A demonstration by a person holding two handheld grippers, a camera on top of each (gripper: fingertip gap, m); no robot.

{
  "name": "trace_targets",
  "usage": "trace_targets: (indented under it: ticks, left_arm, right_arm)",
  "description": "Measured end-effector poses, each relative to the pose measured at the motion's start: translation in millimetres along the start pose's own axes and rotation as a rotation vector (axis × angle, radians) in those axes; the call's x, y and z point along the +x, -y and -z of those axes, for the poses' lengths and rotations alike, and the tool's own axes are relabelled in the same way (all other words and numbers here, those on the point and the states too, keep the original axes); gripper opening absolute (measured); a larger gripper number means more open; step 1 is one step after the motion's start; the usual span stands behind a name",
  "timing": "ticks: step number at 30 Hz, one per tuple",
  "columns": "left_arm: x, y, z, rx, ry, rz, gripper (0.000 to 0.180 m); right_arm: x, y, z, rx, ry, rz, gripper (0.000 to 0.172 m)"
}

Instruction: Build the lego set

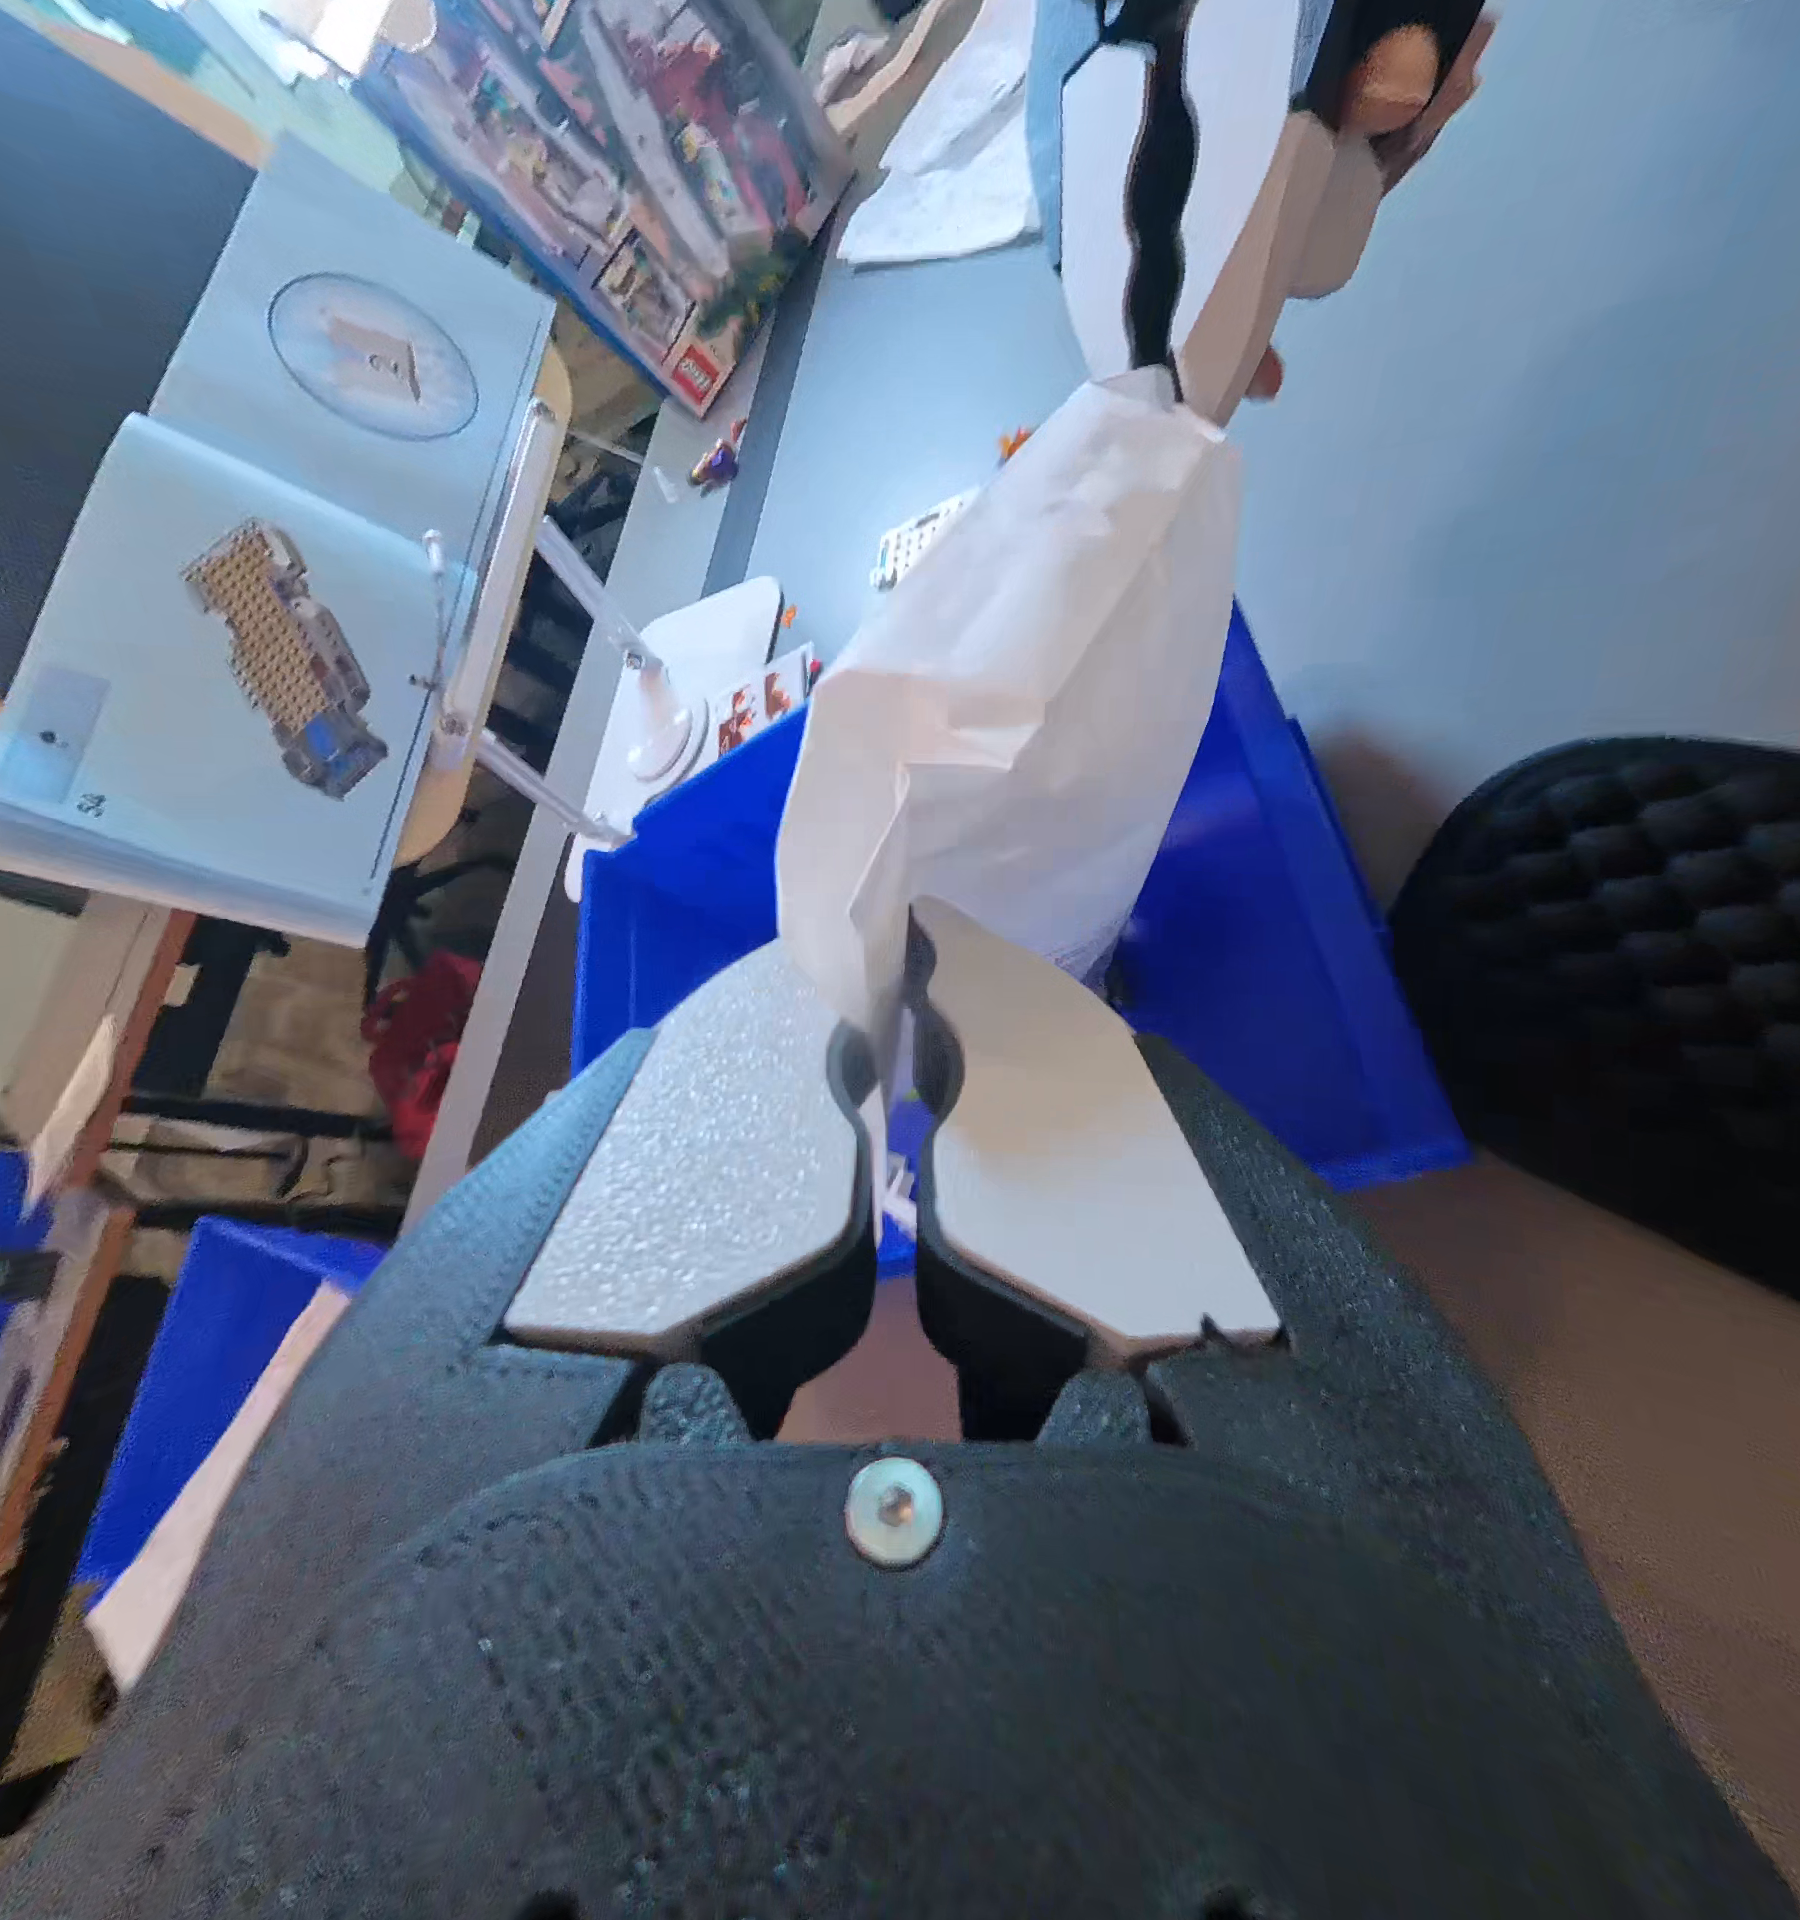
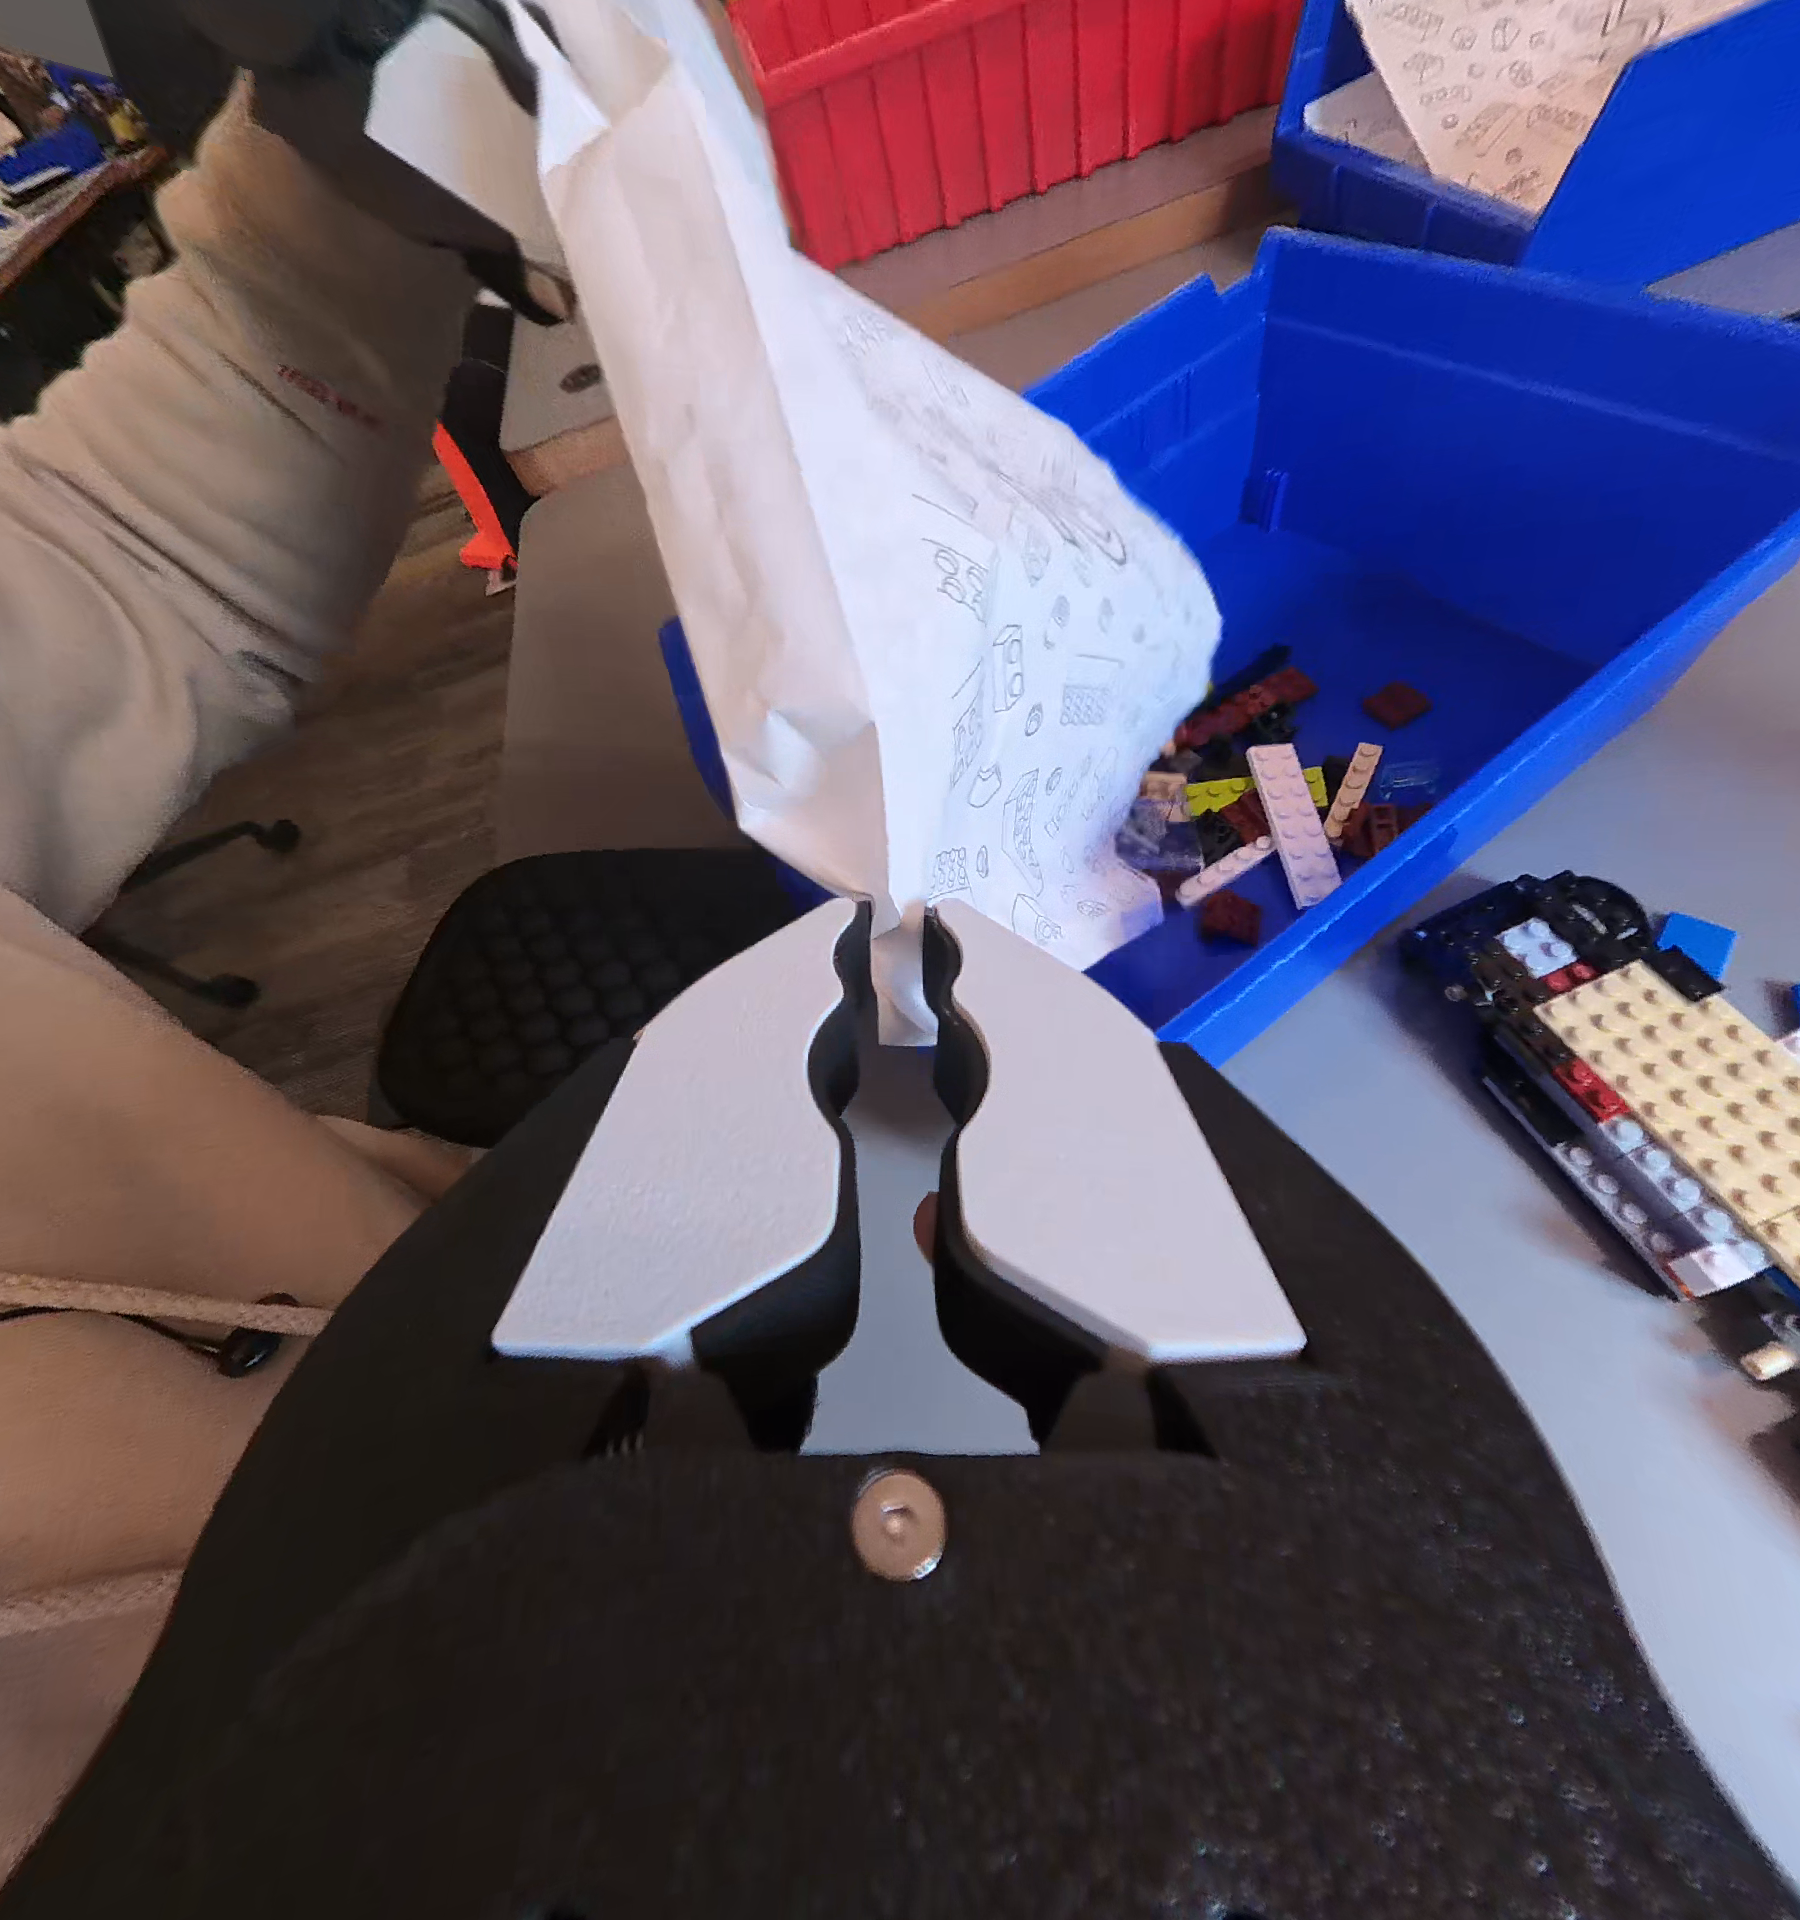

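Two grippers pinching one white paper bag (image 2: 875, 582), stretched in the air over blue bin (image 2: 1498, 436). Right gripper (image 2: 898, 961) clamped on one corner, left gripper (image 1: 901, 1023) clamped on opposite end. Loose bricks (image 2: 1280, 790) in bin. Half-built model (image 2: 1654, 1101) on table (image 2: 1654, 790) beside bin. Open booklet (image 1: 252, 582) on stand, well apart.

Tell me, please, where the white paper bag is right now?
The paper bag hangs above the blue bin, stretched between the two grippers: the right gripper pinches one corner, the left gripper another.
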State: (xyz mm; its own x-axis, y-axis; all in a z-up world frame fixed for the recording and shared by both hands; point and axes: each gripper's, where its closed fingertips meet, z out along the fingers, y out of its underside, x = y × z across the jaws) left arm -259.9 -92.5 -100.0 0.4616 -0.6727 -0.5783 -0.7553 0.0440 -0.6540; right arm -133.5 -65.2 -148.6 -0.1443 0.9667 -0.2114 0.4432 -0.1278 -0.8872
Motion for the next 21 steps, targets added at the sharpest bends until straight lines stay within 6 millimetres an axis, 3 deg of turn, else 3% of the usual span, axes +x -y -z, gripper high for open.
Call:
trace_targets:
  ticks: [3, 8, 11, 14, 17, 21]
  left_arm:
    - [-14.0, 7.3, 3.6, 0.129, -0.034, 0.128, 0.000]
    - [-30.3, 9.4, 14.5, 0.321, -0.065, 0.282, 0.000]
    - [-38.2, 8.8, 14.3, 0.383, -0.069, 0.342, 0.000]
    - [-40.9, 4.9, 6.8, 0.389, -0.084, 0.387, 0.000]
    - [-42.1, -1.0, 1.5, 0.383, -0.079, 0.430, 0.000]
    - [-50.1, -14.6, 14.6, 0.383, -0.001, 0.459, 0.008]
  right_arm:
    - [-1.8, 14.4, 13.1, 0.118, 0.001, 0.146, 0.013]
    - [14.2, 33.5, 28.7, 0.242, -0.069, 0.392, 0.040]
    - [27.9, 44.2, 23.1, 0.229, -0.093, 0.468, 0.036]
    - [32.2, 56.6, 12.8, 0.249, -0.069, 0.453, 0.001]
    - [37.9, 58.8, 0.8, 0.211, -0.044, 0.347, 0.000]
    - [53.9, 62.2, 8.1, 0.224, 0.016, 0.182, 0.000]
